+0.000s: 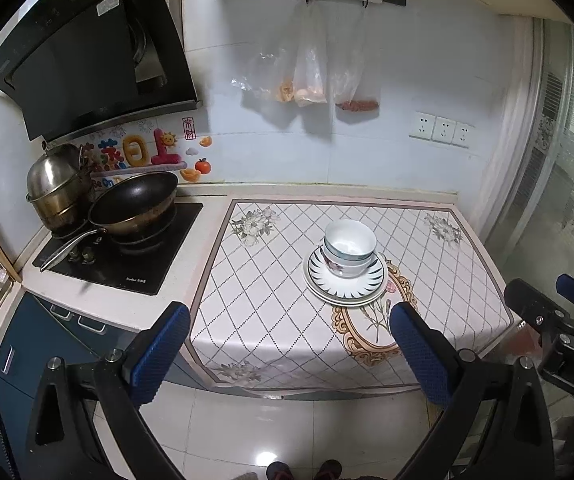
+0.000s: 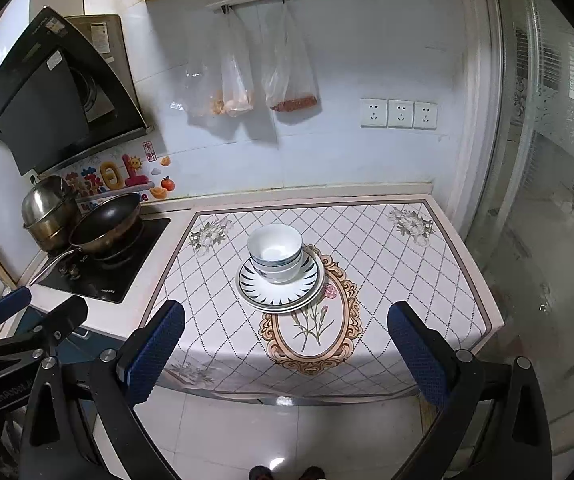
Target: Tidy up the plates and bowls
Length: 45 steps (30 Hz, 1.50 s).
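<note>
Both grippers hung back over the floor, short of the bench (image 2: 367, 240), each w/ jaws spread wide & nothing between them. Left gripper (image 1: 289, 354): blue pads apart, stack visible in the gap beyond. Right gripper (image 2: 285, 350): same, pads wide, empty. In the left wrist view the right gripper also showed at the right edge; in the right wrist view the left gripper sat at lower left.

Stack stood near mid-bench on the patterned cloth (image 2: 427, 280), at the top of the cloth's oval flower frame. Bottom: plates (image 1: 345, 280), two nested, top one w/ dark ray pattern round the rim; its lower edge overlapped the frame. On the plates: bowls (image 1: 349, 246), nested upright, top one white inside, at least two, exact count unclear. Bowls sat toward the back-left of the plate, not centred.

Left of the cloth: black hob (image 1: 127, 248) w/ a dark wok (image 1: 135, 200) & a steel pot (image 1: 55, 188) touching behind it. Range hood (image 1: 87, 56) above. On the wall: plastic bags (image 1: 311, 68) hung from a rail, 3 sockets (image 1: 441, 130) to the right. Shoe tips just visible at the bottom edge on the floor.
</note>
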Available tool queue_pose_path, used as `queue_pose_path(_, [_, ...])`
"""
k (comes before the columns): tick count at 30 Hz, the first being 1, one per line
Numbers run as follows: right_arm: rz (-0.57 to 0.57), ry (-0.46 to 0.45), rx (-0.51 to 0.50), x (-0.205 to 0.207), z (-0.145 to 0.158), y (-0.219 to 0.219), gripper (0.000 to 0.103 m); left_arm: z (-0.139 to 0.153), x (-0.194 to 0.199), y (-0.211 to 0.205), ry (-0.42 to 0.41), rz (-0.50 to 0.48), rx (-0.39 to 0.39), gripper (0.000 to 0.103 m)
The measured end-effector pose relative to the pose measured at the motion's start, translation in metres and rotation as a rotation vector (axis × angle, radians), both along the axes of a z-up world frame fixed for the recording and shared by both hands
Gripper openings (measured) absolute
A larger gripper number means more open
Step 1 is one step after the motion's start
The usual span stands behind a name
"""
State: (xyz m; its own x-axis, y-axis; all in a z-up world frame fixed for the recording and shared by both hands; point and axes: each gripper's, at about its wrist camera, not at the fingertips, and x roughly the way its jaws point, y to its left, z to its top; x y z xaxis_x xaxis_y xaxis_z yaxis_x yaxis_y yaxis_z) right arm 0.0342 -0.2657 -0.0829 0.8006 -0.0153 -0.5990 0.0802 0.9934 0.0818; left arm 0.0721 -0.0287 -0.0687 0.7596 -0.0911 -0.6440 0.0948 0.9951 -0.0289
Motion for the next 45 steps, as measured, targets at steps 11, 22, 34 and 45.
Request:
queue_pose_path(11, [-0.026, -0.002, -0.008, -0.006, 0.001, -0.002, 0.103, 0.002, -0.004, 0.0, -0.004, -0.007, -0.01, 0.102])
queue_pose_path(22, [-0.023, 0.006, -0.014, -0.006, -0.001, -0.001, 0.103, 0.001, -0.003, 0.002, 0.006, 0.003, -0.023, 0.102])
queue_pose_path(34, [-0.017, 0.01, -0.023, -0.007, -0.004, 0.003, 0.103, 0.002, -0.009, 0.004, 0.0, 0.01, -0.026, 0.102])
queue_pose_path(45, [-0.024, 0.013, -0.022, -0.009, -0.005, 0.004, 0.103, 0.002, -0.01, 0.003, 0.0, 0.011, -0.025, 0.102])
